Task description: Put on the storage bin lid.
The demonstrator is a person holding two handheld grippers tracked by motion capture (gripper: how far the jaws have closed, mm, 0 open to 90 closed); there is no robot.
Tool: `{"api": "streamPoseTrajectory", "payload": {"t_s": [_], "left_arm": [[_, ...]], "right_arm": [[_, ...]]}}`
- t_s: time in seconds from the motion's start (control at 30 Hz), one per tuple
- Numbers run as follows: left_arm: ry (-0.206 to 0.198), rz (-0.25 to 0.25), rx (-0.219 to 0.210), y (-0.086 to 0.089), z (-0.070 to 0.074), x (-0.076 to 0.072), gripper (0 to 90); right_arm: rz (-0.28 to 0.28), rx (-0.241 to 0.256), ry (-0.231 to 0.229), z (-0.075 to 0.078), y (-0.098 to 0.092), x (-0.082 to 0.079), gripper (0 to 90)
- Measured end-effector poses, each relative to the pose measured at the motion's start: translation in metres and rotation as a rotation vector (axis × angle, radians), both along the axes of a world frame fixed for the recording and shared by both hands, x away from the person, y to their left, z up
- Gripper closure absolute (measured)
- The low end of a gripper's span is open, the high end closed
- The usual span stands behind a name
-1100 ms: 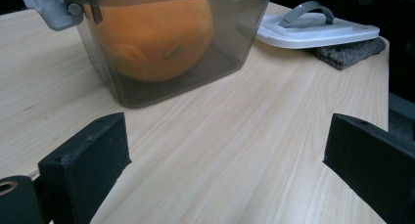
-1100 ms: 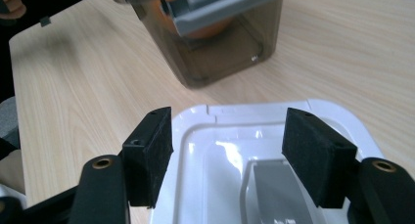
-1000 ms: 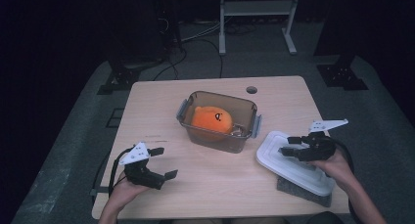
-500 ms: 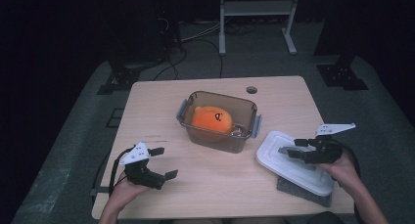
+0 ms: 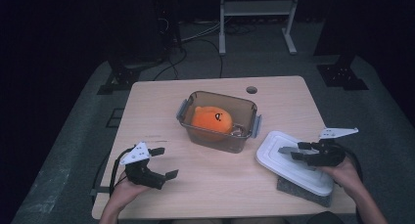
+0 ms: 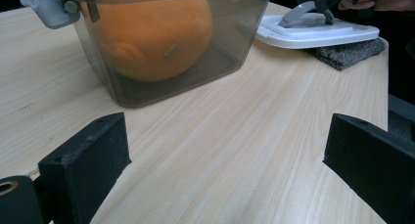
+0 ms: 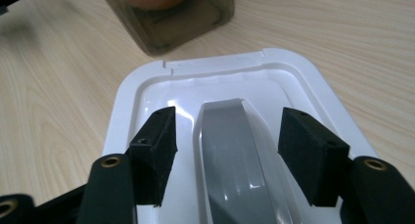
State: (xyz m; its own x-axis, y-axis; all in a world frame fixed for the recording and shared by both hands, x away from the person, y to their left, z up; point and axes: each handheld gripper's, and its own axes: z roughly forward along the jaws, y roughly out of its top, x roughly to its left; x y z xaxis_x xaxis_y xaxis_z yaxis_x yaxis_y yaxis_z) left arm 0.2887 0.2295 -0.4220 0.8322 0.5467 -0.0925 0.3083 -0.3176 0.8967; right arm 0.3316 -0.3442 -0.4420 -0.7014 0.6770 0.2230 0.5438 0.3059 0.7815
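1. Right tongs (image 7: 227,150) part-open, jaws straddling grey handle (image 7: 240,155) of white lid (image 5: 293,160); not clamped, lined up to lift.
2. Lid sits on grey pad (image 5: 306,193), right bench (image 5: 215,185) edge.
3. Left tongs (image 5: 155,163) wide, idle, facing tub.
4. Open tub (image 5: 219,120) mid-bench holds orange plush (image 5: 211,120), awaiting lid.
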Motion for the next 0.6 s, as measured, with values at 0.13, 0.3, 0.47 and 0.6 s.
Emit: {"api": "streamPoseTrajectory", "payload": {"t_s": [0.13,0.3,0.47,0.6], "left_arm": [[0.0,0.002,0.0,0.0004,0.0,0.0001,2.3],[0.0,0.005,-0.003,0.0009,0.0004,-0.0001,2.3],[0.0,0.005,-0.004,0.0011,-0.0001,0.0,2.3],[0.0,0.004,-0.003,0.0014,0.0006,-0.0003,2.3]], "right_arm": [[0.001,-0.017,-0.018,-0.0022,-0.0005,-0.0015,43.5],[-0.005,-0.007,-0.018,-0.0042,-0.0039,-0.0022,52.5],[0.003,-0.015,-0.021,-0.0062,-0.0037,-0.0026,55.5],[0.006,-0.019,-0.034,-0.0076,-0.0022,-0.0032,59.5]]}}
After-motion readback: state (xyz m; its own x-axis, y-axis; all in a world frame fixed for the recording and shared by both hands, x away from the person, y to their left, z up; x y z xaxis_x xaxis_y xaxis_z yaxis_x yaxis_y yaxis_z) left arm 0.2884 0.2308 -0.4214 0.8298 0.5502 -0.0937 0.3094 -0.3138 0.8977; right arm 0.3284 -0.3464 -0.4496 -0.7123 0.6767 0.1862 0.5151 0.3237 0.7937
